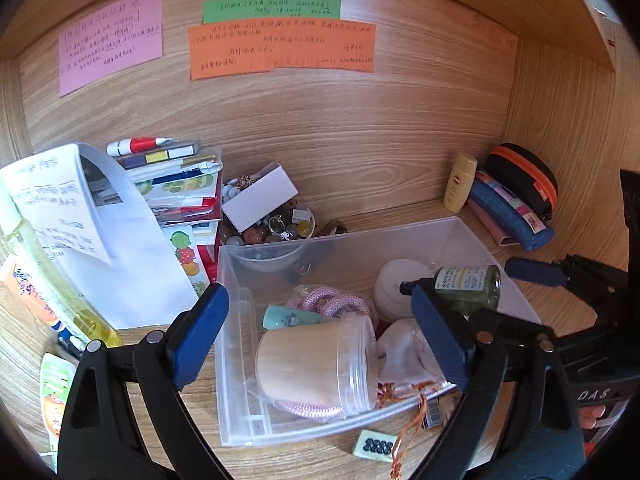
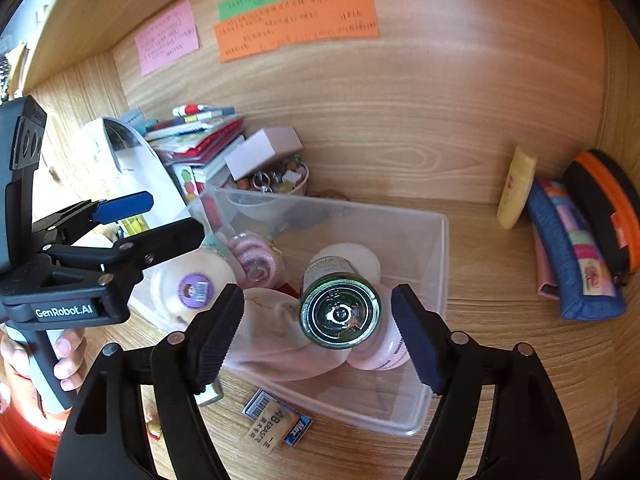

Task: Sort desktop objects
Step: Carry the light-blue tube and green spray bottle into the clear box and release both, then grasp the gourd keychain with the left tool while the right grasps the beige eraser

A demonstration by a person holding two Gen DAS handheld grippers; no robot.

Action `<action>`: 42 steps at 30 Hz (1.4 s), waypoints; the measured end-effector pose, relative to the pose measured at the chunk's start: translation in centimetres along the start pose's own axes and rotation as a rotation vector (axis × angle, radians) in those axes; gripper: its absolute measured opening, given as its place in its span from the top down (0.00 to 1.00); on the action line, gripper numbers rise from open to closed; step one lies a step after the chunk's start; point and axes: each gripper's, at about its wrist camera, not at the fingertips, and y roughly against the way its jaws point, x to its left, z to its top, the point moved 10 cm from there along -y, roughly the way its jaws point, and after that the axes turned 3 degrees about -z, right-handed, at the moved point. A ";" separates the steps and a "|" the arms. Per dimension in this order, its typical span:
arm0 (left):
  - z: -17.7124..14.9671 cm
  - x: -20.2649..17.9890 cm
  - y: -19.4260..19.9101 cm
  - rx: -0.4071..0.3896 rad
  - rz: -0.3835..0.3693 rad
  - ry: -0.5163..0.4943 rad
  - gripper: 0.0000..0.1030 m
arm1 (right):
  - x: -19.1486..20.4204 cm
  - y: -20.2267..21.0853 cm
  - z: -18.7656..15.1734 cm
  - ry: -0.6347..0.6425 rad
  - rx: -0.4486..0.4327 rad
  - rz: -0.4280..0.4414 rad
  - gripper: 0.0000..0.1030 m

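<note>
A clear plastic bin [image 1: 472, 240] [image 2: 436, 248] sits on the wooden desk and holds a lidded plastic jar [image 1: 320, 364] [image 2: 192, 288], pink cord [image 1: 332, 300] [image 2: 256, 256], a white pouch [image 1: 404, 352] [image 2: 276, 340] and a white round tub [image 1: 400, 280]. A small green glass bottle [image 1: 468, 284] [image 2: 340, 312] lies in the bin, base toward the right wrist camera. My right gripper [image 2: 318, 332] is open, its jaws wide on either side of the bottle. My left gripper [image 1: 320, 332] is open over the bin's left part, above the jar.
A book stack [image 1: 176, 184], loose papers [image 1: 80, 216] and a bowl of trinkets [image 1: 272, 224] stand at left. A yellow tube [image 2: 516, 188], blue pencil pouch [image 2: 572, 256] and black-orange case [image 2: 612, 208] lie at right. An eraser [image 2: 276, 424] and a mahjong tile [image 1: 374, 446] lie before the bin.
</note>
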 end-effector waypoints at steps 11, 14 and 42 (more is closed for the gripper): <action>-2.9 0.9 2.7 0.031 0.025 -0.005 0.07 | 0.1 2.5 -0.8 0.012 -0.032 -0.036 0.23; -3.8 0.9 3.2 0.049 0.022 -0.002 0.07 | 0.2 2.8 -1.5 0.014 -0.022 -0.039 0.23; -16.6 -3.4 3.9 0.289 -0.080 0.001 0.06 | 0.5 0.3 -10.3 0.069 0.186 -0.039 0.23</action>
